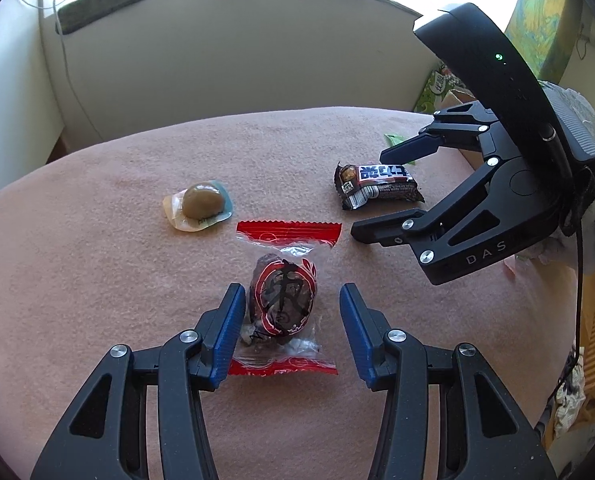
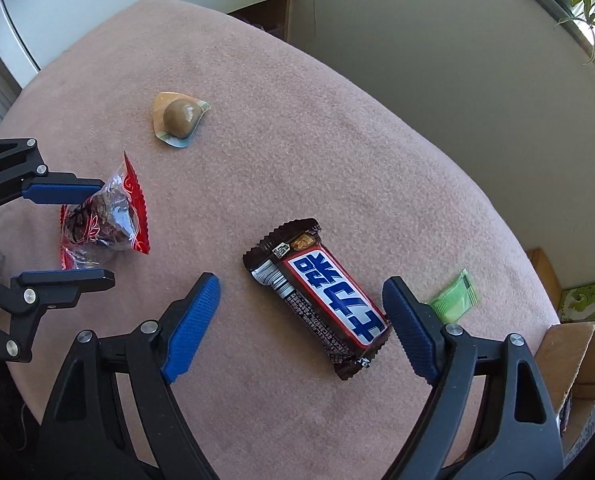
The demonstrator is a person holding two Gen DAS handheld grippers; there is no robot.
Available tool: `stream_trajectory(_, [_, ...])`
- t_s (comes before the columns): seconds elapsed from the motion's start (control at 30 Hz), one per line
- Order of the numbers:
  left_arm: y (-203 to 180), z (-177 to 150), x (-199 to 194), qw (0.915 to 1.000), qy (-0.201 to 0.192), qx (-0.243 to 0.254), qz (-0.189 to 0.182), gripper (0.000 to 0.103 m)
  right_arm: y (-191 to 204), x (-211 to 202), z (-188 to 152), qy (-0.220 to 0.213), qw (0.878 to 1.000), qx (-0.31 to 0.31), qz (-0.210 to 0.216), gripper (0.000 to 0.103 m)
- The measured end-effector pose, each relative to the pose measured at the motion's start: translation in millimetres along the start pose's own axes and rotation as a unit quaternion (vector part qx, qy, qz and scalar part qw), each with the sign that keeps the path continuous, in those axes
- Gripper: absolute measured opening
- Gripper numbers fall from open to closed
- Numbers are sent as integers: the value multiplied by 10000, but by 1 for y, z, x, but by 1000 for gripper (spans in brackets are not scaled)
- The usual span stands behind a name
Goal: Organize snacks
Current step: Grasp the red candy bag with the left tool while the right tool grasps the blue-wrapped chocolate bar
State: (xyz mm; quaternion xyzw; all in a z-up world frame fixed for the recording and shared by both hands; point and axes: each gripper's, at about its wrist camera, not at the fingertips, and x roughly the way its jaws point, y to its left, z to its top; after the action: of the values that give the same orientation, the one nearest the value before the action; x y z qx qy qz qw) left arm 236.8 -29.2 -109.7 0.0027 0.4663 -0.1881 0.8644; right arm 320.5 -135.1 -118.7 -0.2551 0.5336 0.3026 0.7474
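A clear red-edged packet of dark dried fruit [image 1: 283,300] lies on the pink cloth between the open fingers of my left gripper [image 1: 293,300]; it also shows in the right wrist view [image 2: 101,220]. A brown chocolate bar [image 2: 321,300] lies between the open fingers of my right gripper [image 2: 301,300]; it also shows in the left wrist view [image 1: 377,186]. A brown egg-shaped snack in a clear pack [image 1: 199,204] lies further back; the right wrist view shows it too [image 2: 179,118]. The right gripper [image 1: 377,196] straddles the bar. The left gripper [image 2: 97,234] straddles the packet.
A small green sachet [image 2: 455,298] lies on the cloth right of the bar. A cardboard box [image 2: 577,356] and a green printed box [image 2: 589,300] stand past the table's right edge. A wall and windowsill lie behind the table [image 1: 97,240].
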Motion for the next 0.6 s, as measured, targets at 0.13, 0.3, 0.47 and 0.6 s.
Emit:
stream_trajectory(0.13, [3,1,4,10000,-18,-45,39,44,2,-5,-5,30,9999,60,153,63])
stream_trajectory(0.3, [5,1,5,9999,-45,-125,58,35,11,-10,-4,25,9997,101,238,45])
stream_trajectory(0.47, [9,-8,0,9997,-128,-174,88,32,14,-7,-4,-44,9993,338,182,36])
stream_trajectory(0.6, [9,-13,-5,9995,-178,-240,87,31,15,-7,-10,-105,9983,566,78,30])
